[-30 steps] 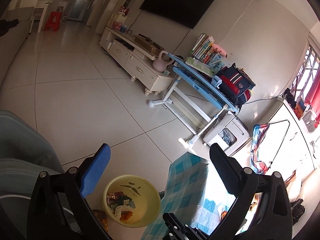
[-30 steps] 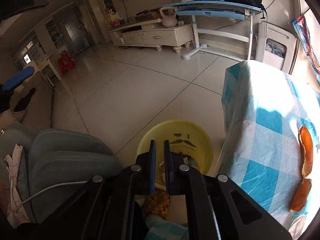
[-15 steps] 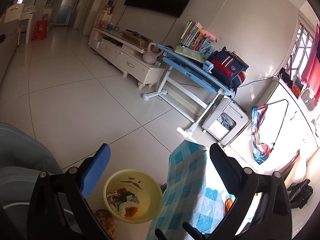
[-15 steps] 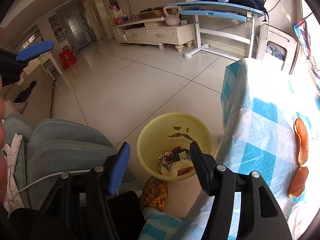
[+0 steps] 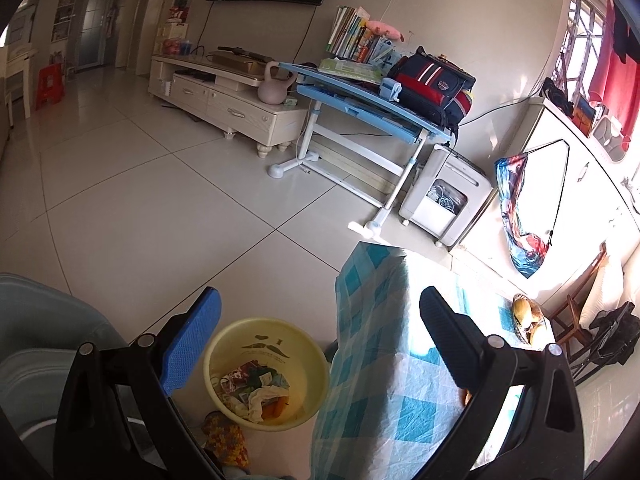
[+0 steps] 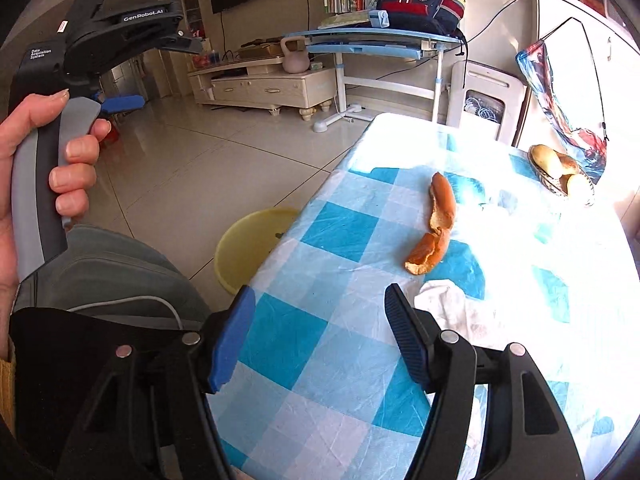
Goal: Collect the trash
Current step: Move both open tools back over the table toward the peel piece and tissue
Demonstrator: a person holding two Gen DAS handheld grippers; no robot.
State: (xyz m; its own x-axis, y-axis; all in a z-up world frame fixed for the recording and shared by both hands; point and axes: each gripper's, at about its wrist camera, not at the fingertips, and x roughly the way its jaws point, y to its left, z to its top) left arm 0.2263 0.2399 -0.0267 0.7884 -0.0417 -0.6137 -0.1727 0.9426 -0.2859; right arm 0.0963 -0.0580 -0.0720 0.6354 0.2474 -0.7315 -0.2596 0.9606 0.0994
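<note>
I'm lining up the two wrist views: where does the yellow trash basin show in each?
Left wrist: the yellow basin sits bottom centre on the floor, with trash inside, just left of the checked tablecloth's hanging edge.
Right wrist: the basin is left of centre, partly hidden behind the tablecloth's left edge.
Shared landmark: the blue desk carrying a backpack.

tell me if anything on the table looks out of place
Yes: two pieces of orange peel and a crumpled white tissue lie loose on the checked tablecloth, not yet in the yellow bin beside the table.
</note>
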